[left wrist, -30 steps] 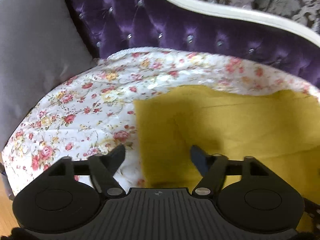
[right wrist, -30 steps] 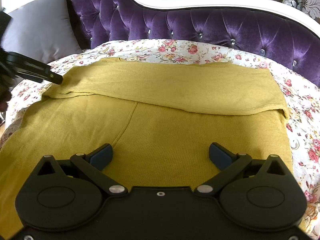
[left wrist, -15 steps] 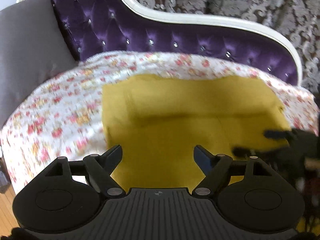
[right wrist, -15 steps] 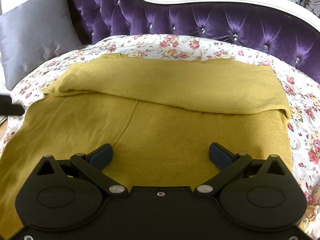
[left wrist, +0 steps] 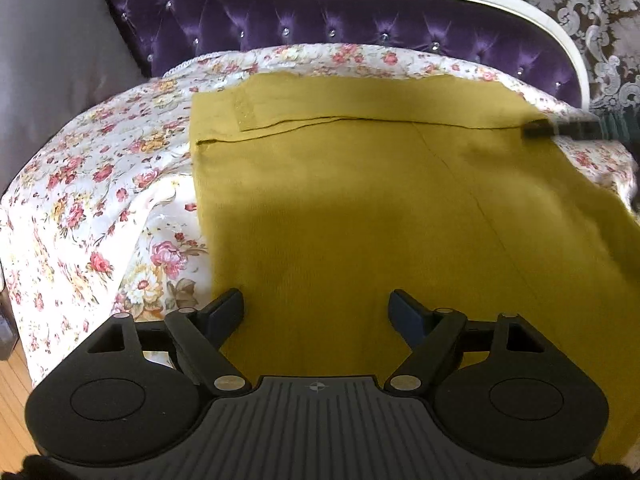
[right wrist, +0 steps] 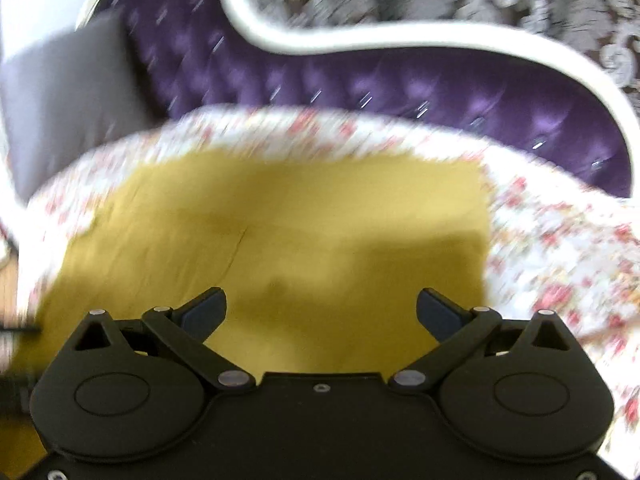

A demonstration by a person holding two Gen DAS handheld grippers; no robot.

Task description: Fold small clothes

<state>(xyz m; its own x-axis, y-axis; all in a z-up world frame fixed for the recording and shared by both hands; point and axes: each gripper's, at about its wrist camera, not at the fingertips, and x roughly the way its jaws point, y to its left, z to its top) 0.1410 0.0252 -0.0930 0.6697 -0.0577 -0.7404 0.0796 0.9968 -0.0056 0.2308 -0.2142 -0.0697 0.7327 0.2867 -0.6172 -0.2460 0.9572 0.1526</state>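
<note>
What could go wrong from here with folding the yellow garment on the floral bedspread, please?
1. The yellow garment reaches past the near edge of the floral bedspread at the right, so a tug might drag it off.
2. The folded-over far strip lies loose; lifting a near edge could undo it.
3. The left hand-held gripper is opening with nothing between its jaws, and a pinch might catch the bedspread under the cloth too.

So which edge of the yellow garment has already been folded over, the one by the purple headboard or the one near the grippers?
The far edge by the purple headboard. On the yellow garment a doubled flap lies there; the near part lies in a single flat layer.
</note>
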